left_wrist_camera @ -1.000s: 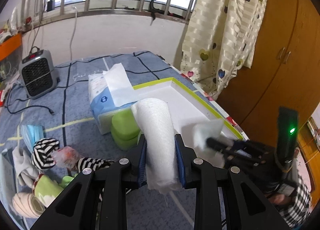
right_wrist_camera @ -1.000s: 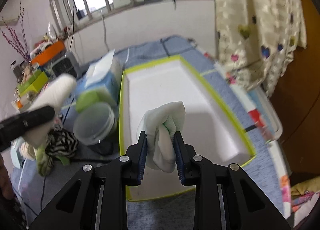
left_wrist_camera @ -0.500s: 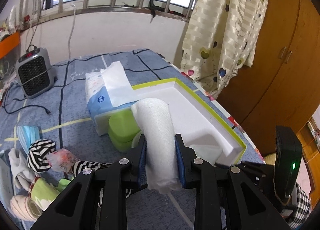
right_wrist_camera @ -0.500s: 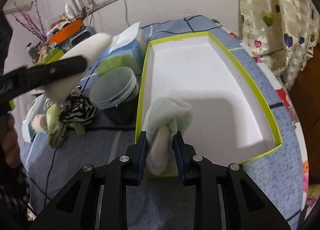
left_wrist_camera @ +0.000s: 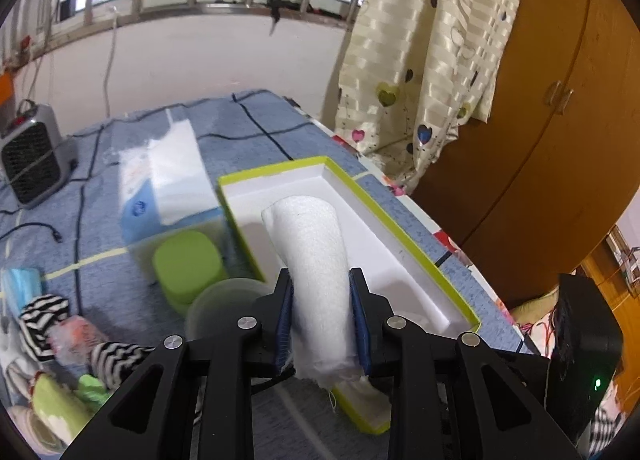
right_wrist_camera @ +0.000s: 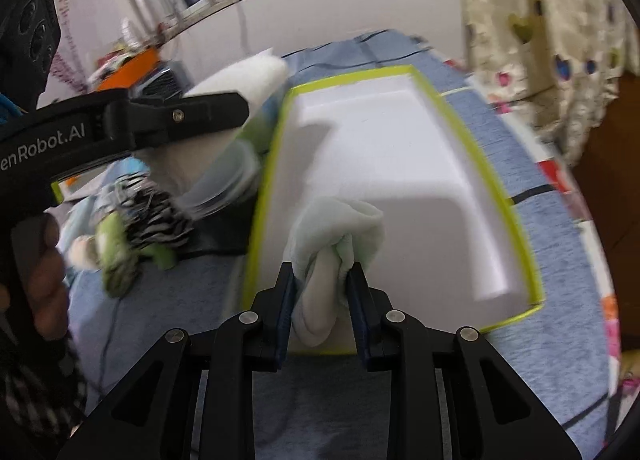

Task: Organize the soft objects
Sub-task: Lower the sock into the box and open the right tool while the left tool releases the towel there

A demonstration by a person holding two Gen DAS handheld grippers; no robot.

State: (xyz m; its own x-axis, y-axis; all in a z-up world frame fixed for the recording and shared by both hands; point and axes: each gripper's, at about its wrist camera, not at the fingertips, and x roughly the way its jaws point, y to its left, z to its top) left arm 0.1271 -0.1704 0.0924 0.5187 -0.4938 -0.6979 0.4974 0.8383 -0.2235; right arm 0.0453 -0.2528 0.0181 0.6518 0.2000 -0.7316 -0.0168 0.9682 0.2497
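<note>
The left gripper (left_wrist_camera: 321, 320), low in the centre of the left wrist view, has its jaws clamped on a rolled white towel (left_wrist_camera: 316, 272), which rises from between the blue pads up towards the middle of the frame. Behind the roll lies a white tray with a lime-green rim (left_wrist_camera: 420, 256), reaching from the centre to the lower right. Left of the tray stand a lime-green lidded box (left_wrist_camera: 188, 262) and a blue-and-white tissue pack (left_wrist_camera: 168, 187), with a striped black-and-white cloth (left_wrist_camera: 44, 312) among other soft things at the lower left. A small grey heater (left_wrist_camera: 30, 159) sits at the left edge on the blue chequered tabletop (left_wrist_camera: 260, 119).

In the right wrist view, the right gripper (right_wrist_camera: 320, 300) at the lower centre has its jaws closed on a bunched pale green cloth (right_wrist_camera: 340, 227), held over the near end of the tray's white floor. The left gripper with its towel crosses the upper left of this frame
</note>
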